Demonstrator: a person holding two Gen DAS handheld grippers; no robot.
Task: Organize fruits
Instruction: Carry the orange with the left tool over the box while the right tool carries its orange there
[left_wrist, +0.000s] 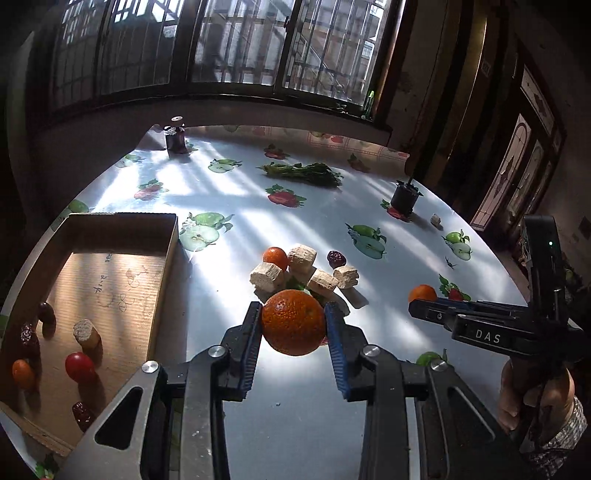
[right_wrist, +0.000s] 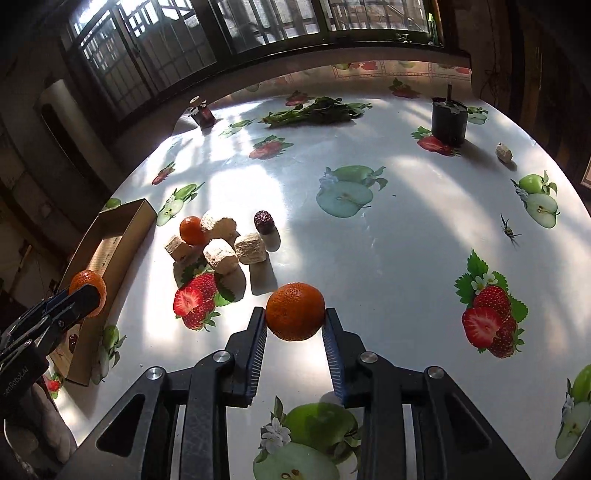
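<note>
Nearest the left wrist camera, the left gripper (left_wrist: 293, 321) has its blue-ribbed pads clamped on a round, dimpled orange mandarin (left_wrist: 293, 322), one pad pressing each side. That fruit hangs above the glossy white tablecloth printed with apples and strawberries (left_wrist: 240, 184), with no clear long axis to read.

To its left lies the shallow brown cardboard box (left_wrist: 110, 280), its long axis running away from the camera. Inside sit a red cherry tomato (left_wrist: 79, 366), a small orange fruit (left_wrist: 23, 373), dark wrinkled dates (left_wrist: 83, 415) and an upright beige puffed-grain cylinder (left_wrist: 86, 333).

Beyond the held mandarin, a heap of the same beige cylinders (left_wrist: 303, 271) lies on the cloth at mixed angles, with a smaller orange mandarin (left_wrist: 275, 257) touching it on the left and a dark date (left_wrist: 336, 258) just beside it on the right.

Seen from the right wrist, the right gripper (right_wrist: 295, 317) is likewise shut on a second round orange mandarin (right_wrist: 295, 311), raised above the cloth.

Farther back lie a bunch of green leafy stems (right_wrist: 314, 110), long axis crossways, a black cylindrical pot (right_wrist: 448, 122), and a small dark jar (right_wrist: 204, 112). A wasp-like insect (right_wrist: 509, 230) sits on the cloth at right.
</note>
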